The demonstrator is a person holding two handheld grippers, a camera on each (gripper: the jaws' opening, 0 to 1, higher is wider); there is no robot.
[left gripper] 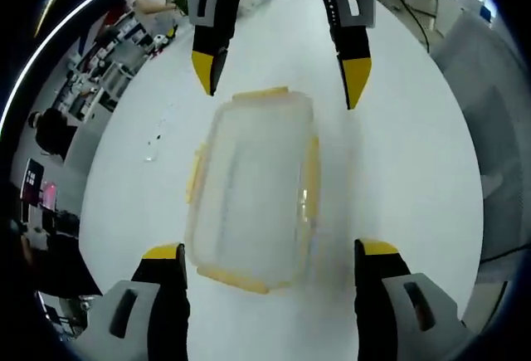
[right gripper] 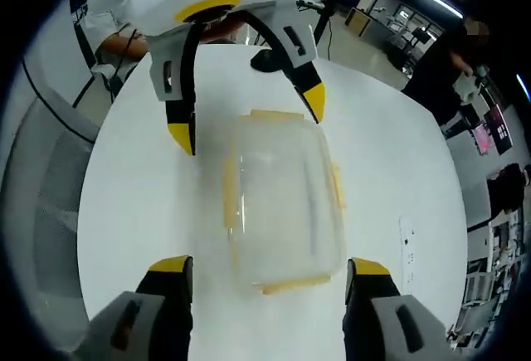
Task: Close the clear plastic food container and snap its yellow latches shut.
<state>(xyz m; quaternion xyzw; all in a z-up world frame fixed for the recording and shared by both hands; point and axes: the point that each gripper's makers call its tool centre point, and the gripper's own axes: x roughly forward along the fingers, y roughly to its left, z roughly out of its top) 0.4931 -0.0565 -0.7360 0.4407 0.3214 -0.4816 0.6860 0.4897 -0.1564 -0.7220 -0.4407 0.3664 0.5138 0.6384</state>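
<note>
The clear plastic food container (left gripper: 253, 187) lies on the white table (left gripper: 398, 153) with its lid on top. Yellow latches (left gripper: 310, 170) run along all four sides; whether they are snapped down I cannot tell. My left gripper (left gripper: 270, 250) is open, its yellow-tipped jaws either side of the container's near end. Facing it from the far end, my right gripper (left gripper: 280, 79) is open too. In the right gripper view the container (right gripper: 282, 203) sits between my right gripper (right gripper: 267, 265) and the open left gripper (right gripper: 249, 119). Neither gripper holds anything.
A grey mesh chair (left gripper: 489, 129) stands beside the table, also visible as the chair (right gripper: 41, 195). A person (right gripper: 440, 70) stands beyond the table. A dark object (right gripper: 265, 60) rests at the table's far end. Office desks (left gripper: 108, 62) line one side.
</note>
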